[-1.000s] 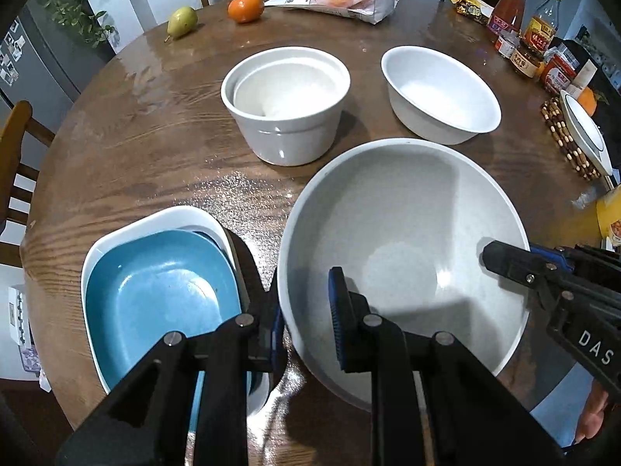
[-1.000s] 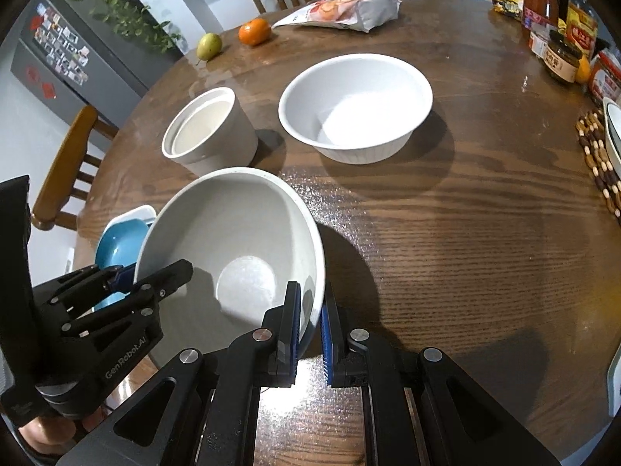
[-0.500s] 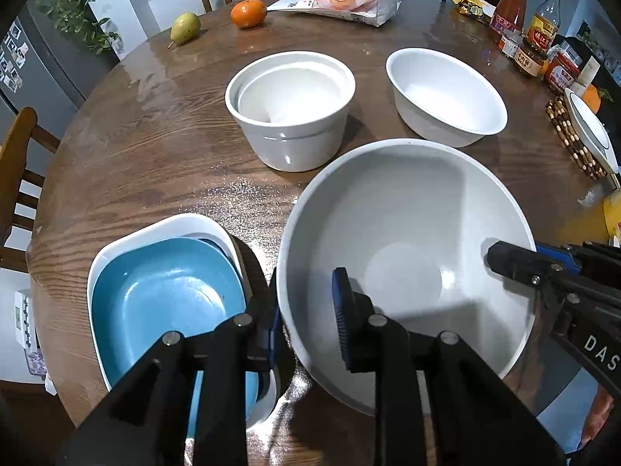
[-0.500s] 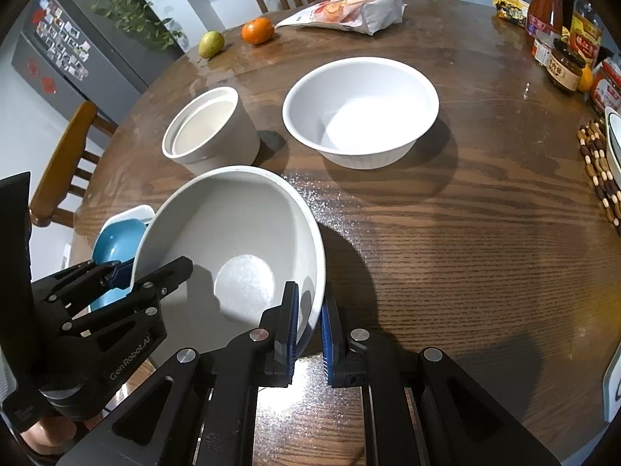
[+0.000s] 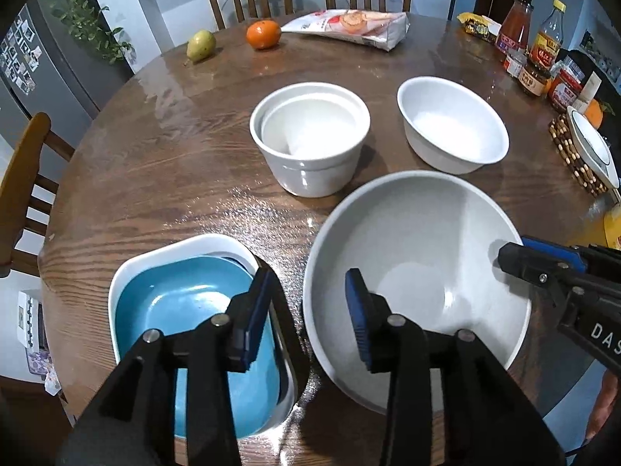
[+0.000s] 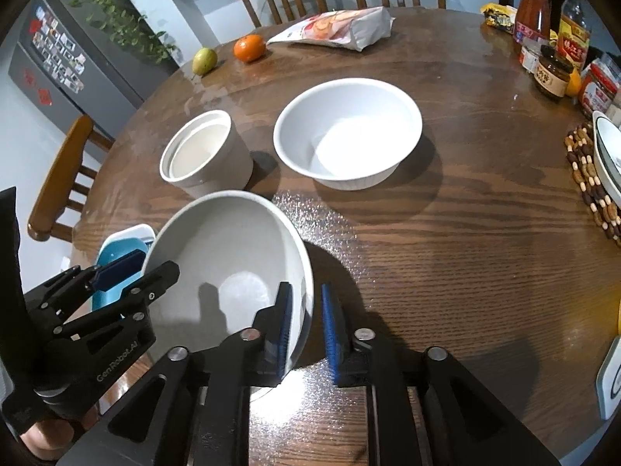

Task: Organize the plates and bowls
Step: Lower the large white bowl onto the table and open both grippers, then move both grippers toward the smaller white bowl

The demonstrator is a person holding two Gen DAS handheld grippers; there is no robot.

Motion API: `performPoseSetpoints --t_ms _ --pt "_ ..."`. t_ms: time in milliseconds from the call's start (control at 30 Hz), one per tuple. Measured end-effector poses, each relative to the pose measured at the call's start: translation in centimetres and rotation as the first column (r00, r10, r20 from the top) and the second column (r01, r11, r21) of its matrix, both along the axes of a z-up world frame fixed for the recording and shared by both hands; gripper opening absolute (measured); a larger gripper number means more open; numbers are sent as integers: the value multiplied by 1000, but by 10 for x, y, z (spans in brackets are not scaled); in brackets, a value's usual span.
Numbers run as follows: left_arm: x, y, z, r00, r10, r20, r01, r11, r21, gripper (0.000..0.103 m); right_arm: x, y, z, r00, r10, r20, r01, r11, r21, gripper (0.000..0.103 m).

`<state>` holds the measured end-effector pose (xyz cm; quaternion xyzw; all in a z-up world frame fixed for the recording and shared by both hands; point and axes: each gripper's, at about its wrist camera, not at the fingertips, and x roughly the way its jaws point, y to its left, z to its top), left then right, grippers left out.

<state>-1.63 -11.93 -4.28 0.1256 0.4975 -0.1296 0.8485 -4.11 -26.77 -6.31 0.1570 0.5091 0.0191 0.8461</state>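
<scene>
Releasing the large grey-white bowl (image 5: 419,272) onto the round wooden table (image 5: 163,163), just beside the stacked blue dish (image 5: 186,310) in its white rectangular tray (image 5: 128,272). Left gripper (image 5: 310,310) opening, rim between the blue pads, neither pad visibly pressing on it. Right gripper (image 6: 304,326) opening too, straddling the opposite rim, inner pad close against the wall, outer pad clear. Best done by spreading both sets of jaws fully before any lift, then drawing straight back and up along the fingers so no pad drags the rim or tips the bowl toward the tray. Worth keeping clear of the tall white crock (image 5: 310,139) and the medium white bowl (image 5: 452,128) beyond, likely next for nesting.
</scene>
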Motion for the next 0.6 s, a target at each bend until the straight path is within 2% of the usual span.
performPoseSetpoints --t_ms 33,100,200,333,600 --pt "-1 0 2 1000 1 7 -1 1000 0 46 0 0 1 1000 -2 5 2 1000 5 28" --pt "-2 1 7 1000 2 25 -2 1000 0 54 -2 -2 5 1000 -10 19 10 1000 13 41" --pt "-5 1 13 999 6 50 -6 1000 0 62 -4 -4 11 999 -16 41 16 1000 21 49" --pt "-8 1 22 996 21 83 -21 1000 3 79 -8 -8 18 998 -21 64 19 999 32 53" --pt "-22 -3 38 987 71 144 -71 997 -1 86 -22 -19 31 994 -13 113 6 998 57 54"
